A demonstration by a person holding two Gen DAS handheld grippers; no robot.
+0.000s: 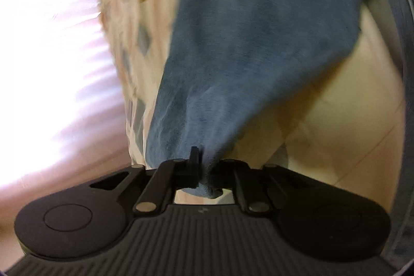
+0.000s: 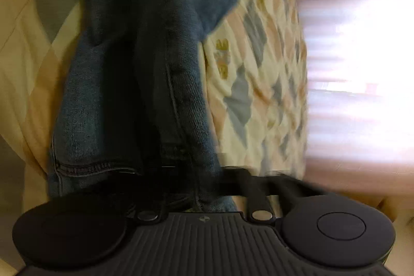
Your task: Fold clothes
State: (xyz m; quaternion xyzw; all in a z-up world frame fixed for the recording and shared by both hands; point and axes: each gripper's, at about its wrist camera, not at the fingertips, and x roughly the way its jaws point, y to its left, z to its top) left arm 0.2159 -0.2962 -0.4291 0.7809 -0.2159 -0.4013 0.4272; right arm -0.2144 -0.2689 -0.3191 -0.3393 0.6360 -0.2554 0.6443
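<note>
Denim fills the left wrist view: my left gripper (image 1: 204, 172) has its jaws pinching one bunched corner of the jeans (image 1: 258, 30), so the cloth hangs stretched away over the patterned quilt (image 1: 124, 43). In the right wrist view, my right gripper (image 2: 207, 185) is buried in denim, jaws pressed together on a seamed edge, the two grips holding the garment spread for a fold. One garment, two grips.

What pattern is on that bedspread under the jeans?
The bedspread has cream, peach and grey-blue diamond patches; it shows best in the right wrist view.
</note>
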